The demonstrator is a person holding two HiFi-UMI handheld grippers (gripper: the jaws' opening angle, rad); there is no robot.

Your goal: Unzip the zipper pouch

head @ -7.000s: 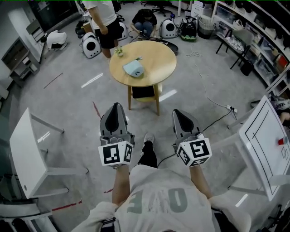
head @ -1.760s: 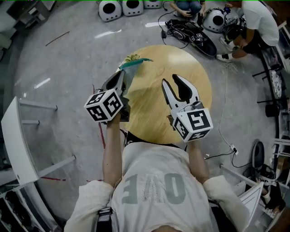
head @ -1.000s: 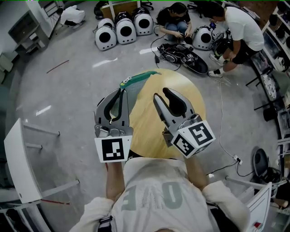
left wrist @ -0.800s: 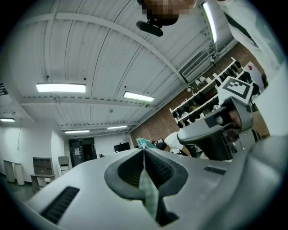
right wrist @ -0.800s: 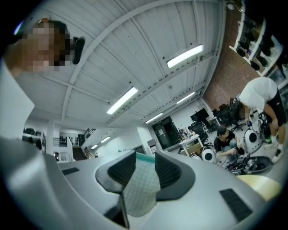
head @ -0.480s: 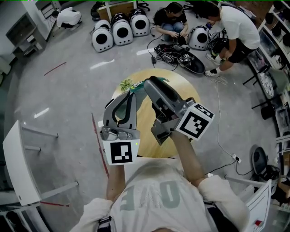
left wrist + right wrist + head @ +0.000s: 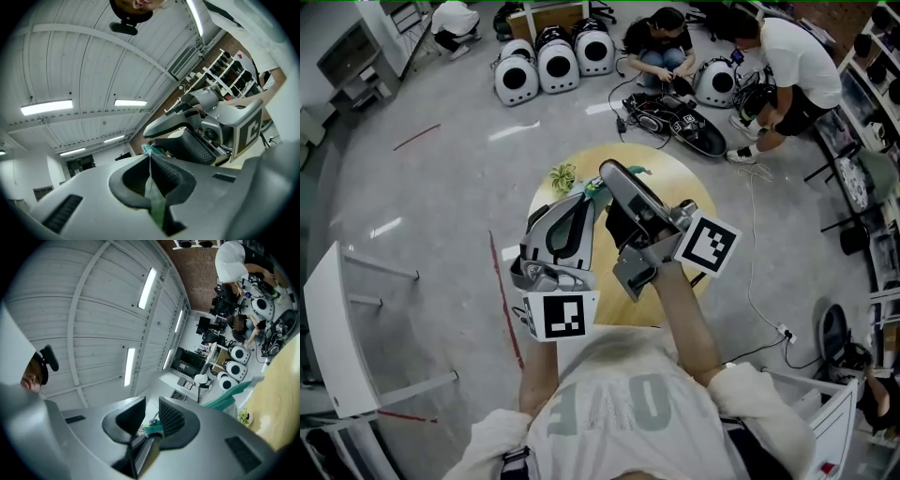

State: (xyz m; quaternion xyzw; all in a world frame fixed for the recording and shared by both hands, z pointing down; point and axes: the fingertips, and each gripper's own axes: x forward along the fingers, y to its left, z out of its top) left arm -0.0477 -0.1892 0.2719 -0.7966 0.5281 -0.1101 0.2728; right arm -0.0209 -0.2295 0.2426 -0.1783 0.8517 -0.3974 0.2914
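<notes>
The teal zipper pouch [image 7: 596, 190] hangs in the air above the round wooden table [image 7: 680, 192]. My left gripper [image 7: 581, 200] is shut on its fabric; in the left gripper view the cloth [image 7: 153, 197] is pinched flat between the pads. My right gripper [image 7: 609, 175] reaches across to the pouch's top end. Its jaws are closing, and a small teal end piece with a metal tab [image 7: 153, 428] lies between them, with a gap still showing between the pads. The rest of the pouch [image 7: 230, 393] trails off to the right. The right gripper [image 7: 152, 139] also shows just beyond my left jaws.
A small potted plant [image 7: 562, 175] stands at the table's far left edge. Two people [image 7: 787, 66] crouch on the floor beyond, among white round pods [image 7: 555, 64] and cables [image 7: 675, 112]. A white table [image 7: 337, 328] stands at the left.
The right gripper has swung left to the top of the held pouch, and its jaws have narrowed around the end piece. The left gripper keeps its grip and has barely shifted.
</notes>
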